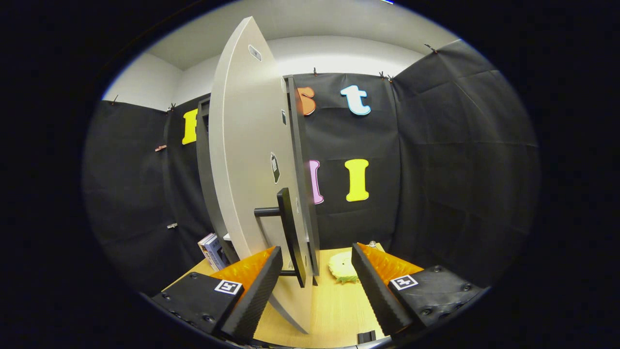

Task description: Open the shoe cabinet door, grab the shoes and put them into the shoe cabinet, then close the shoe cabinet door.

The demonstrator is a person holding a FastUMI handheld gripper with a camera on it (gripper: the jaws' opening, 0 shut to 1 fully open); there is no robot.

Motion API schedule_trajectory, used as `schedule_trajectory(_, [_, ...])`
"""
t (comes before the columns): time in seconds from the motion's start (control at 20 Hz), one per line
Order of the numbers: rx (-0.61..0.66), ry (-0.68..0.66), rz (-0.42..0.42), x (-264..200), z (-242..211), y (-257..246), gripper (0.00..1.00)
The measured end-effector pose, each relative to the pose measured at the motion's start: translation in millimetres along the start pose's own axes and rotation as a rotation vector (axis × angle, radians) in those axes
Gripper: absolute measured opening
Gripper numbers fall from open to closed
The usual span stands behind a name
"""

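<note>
The shoe cabinet's pale grey door (247,160) stands swung out toward me, seen almost edge-on. Its black bar handle (289,232) runs upright down the door's near face. Behind the door is the cabinet's dark frame (298,145). My gripper (317,248) is open, and the handle's lower end lies between the fingers, close to the left finger (256,286); neither finger presses on it. A pale yellow soft thing, perhaps a shoe (343,269), lies on the wooden table (334,310) just ahead of the right finger (375,286). The cabinet's inside is hidden by the door.
A few books (212,251) lean at the table's left, beside the cabinet's foot. Black cloth walls close the booth behind and to the right. A small dark block (366,336) sits at the table's near edge.
</note>
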State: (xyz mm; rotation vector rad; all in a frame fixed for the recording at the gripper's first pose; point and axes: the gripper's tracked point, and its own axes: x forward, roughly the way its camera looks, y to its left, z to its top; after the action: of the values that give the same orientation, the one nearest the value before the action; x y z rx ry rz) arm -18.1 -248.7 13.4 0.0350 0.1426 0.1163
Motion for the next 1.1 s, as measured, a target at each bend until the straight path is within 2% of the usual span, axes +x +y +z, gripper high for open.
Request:
schedule_trajectory(0.35, [0.017,0.004,0.016,8,-6,37,0.95])
schedule_trajectory(0.8, [0.068,-0.008,-0.052,20,-21,111,0.95])
schedule_trajectory(1.1, [0.075,-0.034,-0.069,39,-25,158,0.95])
